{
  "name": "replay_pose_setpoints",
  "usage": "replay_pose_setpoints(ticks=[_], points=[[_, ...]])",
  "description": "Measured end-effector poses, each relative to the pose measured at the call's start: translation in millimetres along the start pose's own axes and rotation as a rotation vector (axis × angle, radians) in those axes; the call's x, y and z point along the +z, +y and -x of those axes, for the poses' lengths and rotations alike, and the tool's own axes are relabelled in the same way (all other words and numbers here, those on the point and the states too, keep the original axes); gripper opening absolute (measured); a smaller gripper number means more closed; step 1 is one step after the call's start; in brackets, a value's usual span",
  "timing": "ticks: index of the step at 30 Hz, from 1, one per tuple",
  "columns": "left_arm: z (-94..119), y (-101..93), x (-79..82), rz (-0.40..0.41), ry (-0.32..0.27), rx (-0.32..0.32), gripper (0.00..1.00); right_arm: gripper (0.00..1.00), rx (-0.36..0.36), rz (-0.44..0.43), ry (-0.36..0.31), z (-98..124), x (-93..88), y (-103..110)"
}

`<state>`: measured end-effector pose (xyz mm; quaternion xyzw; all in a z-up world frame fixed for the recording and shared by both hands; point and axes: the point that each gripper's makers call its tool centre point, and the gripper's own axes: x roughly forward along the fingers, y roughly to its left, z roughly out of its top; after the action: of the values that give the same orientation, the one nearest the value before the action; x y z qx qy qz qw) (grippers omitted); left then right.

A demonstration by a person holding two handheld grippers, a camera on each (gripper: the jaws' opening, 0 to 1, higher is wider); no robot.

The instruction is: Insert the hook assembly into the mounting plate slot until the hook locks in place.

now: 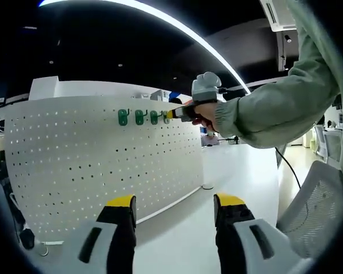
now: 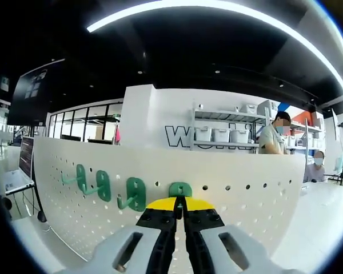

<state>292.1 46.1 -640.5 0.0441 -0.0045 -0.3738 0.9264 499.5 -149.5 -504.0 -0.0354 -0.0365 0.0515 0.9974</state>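
Nearest in the right gripper view, our right gripper [image 2: 180, 206] has its jaws pressed together on a green hook [image 2: 180, 189] against the pegboard [image 2: 246, 188] near its top edge. Three more hooks [image 2: 136, 194] hang to that view's left. In the left gripper view, our left gripper [image 1: 174, 206] stands spread and empty over the desk [image 1: 234, 171].

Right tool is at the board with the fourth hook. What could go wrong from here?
The right tool is shut on the green plastic hook against the white perforated pegboard, hiding the slot, so seating may go unjudged. The neighbouring green hook sits close and could get bumped. The open left tool hangs back, not bracing the board.
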Motion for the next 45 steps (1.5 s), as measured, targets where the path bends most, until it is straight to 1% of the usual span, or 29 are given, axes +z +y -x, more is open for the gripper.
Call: replay_pose_setpoints(ticks=[6,8,13,18,23,28,31,35,37,41,45], points=[[0,0.6,0.1,0.001,0.000,0.001,0.57,0.04,0.006,0.012,0.000,1,0.5,2],[0,0.9,0.3,0.001,-0.001,0.003,0.57,0.09,-0.001,0.014,-0.011,2,2.4,1],[0,1.4,0.6,0.000,-0.002,0.005,0.57,0.15,-0.004,0.025,-0.017,3,4.9,1],[0,1.6,1.0,0.000,-0.003,0.006,0.57,0.20,-0.011,0.028,-0.022,6,6.5,0],[1,1.4,0.7,-0.003,-0.001,0.007,0.57,0.27,-0.020,0.026,-0.024,8,7.6,-2],[1,1.3,0.5,-0.008,0.001,0.009,0.57,0.32,-0.025,0.032,-0.027,11,8.8,-5],[1,1.5,0.5,-0.011,0.001,0.010,0.57,0.36,-0.030,0.031,-0.029,17,10.0,-5],[1,1.6,0.3,-0.016,0.003,0.012,0.57,0.39,-0.030,0.025,-0.032,20,11.6,-6],[1,1.9,0.3,-0.019,0.003,0.013,0.57,0.42,-0.032,0.023,-0.035,25,12.9,-5],[1,2.2,0.7,-0.022,0.003,0.016,0.57,0.44,-0.022,0.012,-0.035,34,12.6,-2],[2,1.8,1.3,-0.027,0.002,0.016,0.57,0.47,-0.015,0.005,-0.034,48,10.9,2]])
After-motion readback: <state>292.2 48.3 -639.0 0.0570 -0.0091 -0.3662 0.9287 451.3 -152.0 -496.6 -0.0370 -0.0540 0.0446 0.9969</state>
